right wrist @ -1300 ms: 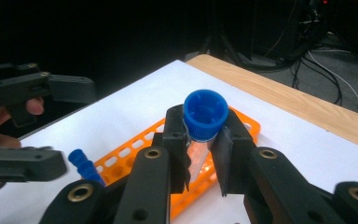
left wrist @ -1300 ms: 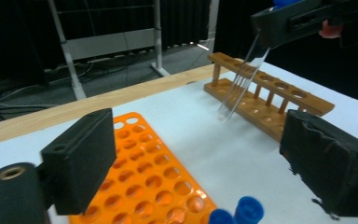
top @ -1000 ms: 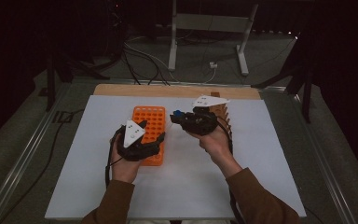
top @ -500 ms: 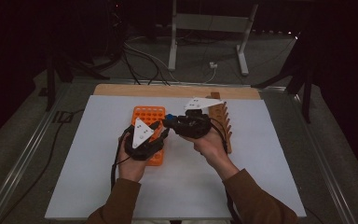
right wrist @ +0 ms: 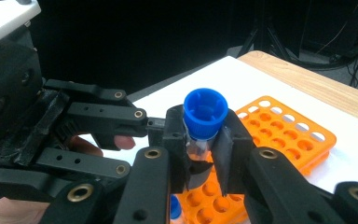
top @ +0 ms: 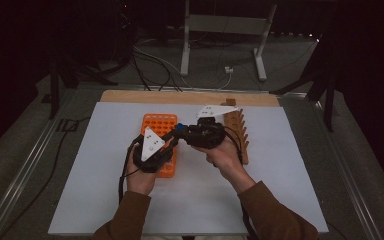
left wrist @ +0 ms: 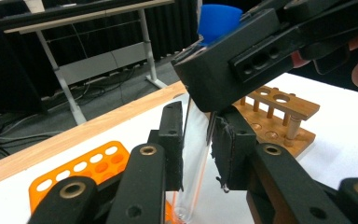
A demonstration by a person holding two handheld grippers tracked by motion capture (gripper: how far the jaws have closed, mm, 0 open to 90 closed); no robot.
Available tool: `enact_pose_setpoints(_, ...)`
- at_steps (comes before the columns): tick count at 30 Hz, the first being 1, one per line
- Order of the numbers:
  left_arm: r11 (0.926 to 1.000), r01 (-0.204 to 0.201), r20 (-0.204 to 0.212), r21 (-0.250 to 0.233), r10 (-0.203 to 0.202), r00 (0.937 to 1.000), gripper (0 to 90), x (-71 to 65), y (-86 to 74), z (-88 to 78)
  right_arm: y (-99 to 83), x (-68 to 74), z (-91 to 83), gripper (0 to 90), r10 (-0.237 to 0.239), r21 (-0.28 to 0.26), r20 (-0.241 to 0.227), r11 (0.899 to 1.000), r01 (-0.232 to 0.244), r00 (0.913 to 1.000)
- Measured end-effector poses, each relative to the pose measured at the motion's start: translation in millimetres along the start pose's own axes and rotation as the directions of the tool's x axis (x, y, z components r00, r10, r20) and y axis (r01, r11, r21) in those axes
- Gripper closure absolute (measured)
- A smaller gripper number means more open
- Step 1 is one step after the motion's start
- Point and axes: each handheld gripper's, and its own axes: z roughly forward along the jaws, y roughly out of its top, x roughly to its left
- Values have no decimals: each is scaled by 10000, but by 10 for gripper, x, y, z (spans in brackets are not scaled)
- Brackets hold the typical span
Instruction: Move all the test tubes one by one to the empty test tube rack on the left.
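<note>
Clear tube (left wrist: 196, 154) with blue cap (right wrist: 205, 113) held upright above orange rack (top: 161, 126), left gripper (left wrist: 196, 154) clamped on its body, right gripper (right wrist: 204, 149) clamped just under the cap, wooden rack (top: 237, 131) just right, bare white table (top: 290, 165) all round.

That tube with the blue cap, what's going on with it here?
A person is working with a gripper in each hand above the orange rack. The right gripper is closed on the clear tube just under its blue cap, while the left gripper has its jaws around the tube's body lower down. It looks like a handover or cap-twisting. A wooden rack sits alongside.
</note>
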Motion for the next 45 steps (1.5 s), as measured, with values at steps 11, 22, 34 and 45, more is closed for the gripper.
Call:
enact_pose_setpoints(11,9997,261,-270,9,-260,9993,780,75,-25,-2,-13,-62,-86,513,-247,-142,-137,9996,245,9996)
enact_pose_setpoints(22,9977,674,-569,-100,-679,9961,782,181,-46,-57,-90,-67,-173,213,-1195,99,1282,9928,1192,9845)
enact_pose_setpoints(34,9886,1426,-745,-480,-1459,9865,782,383,-128,-206,-299,-255,-331,109,-1079,262,1865,9941,1049,9765)
enact_pose_setpoints(45,9814,1835,-924,-571,-1882,9778,782,528,-254,-322,-476,-406,-463,41,-711,203,2006,9975,684,9771)
